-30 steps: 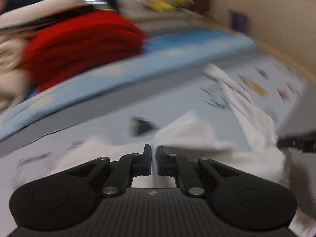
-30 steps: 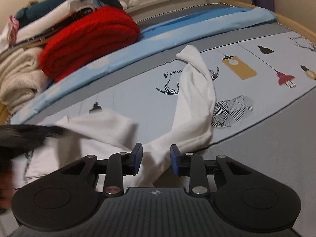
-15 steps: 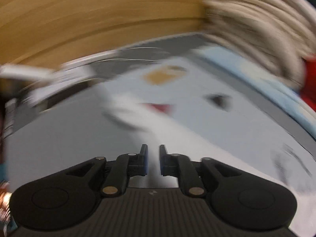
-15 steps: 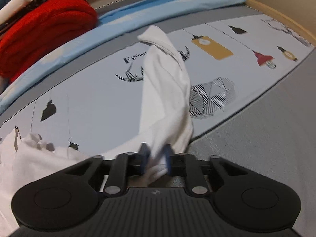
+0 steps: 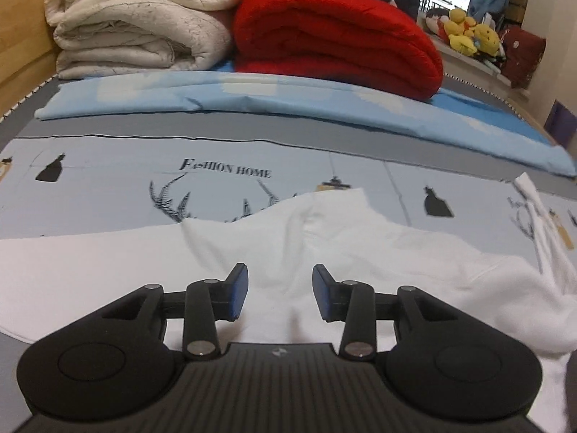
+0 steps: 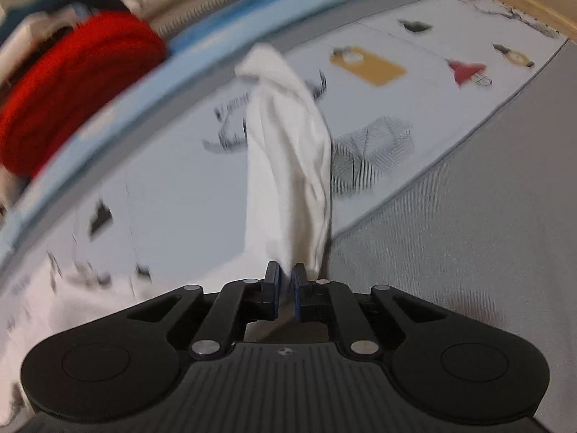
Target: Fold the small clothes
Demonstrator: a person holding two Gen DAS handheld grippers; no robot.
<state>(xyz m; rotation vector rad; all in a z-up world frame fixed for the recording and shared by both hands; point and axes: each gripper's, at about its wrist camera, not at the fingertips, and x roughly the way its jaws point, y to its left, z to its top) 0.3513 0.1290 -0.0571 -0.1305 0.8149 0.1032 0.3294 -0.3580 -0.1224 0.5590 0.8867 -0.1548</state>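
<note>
A: Entry. White garment [image 5: 360, 249] lies crumpled on the bed [image 5: 108, 187], spread directly ahead of and under the left hand-held gripper [image 5: 280, 294]. Its jaws are opening, pads clear of the cloth, nothing gripped.

B: Right hand-held gripper [image 6: 286, 290]?

A: Jaws closing, pinched on a narrow twisted length of the same garment [image 6: 288, 151], which runs away from the fingertips across the printed bedsheet [image 6: 378, 72].

B: Risks?

A: Judgement only: the pinch holds a thin bunch near its edge, so a sharp pull could slip it out. The length is twisted; folding it over as it lies would trap creases. With the left side free, nothing anchors the body, and a drag from the right may slide the whole piece.

B: Red blanket [image 5: 335, 32] and cream blanket [image 5: 140, 21]?

A: Well beyond the left fingertips. Not in the way.
</note>
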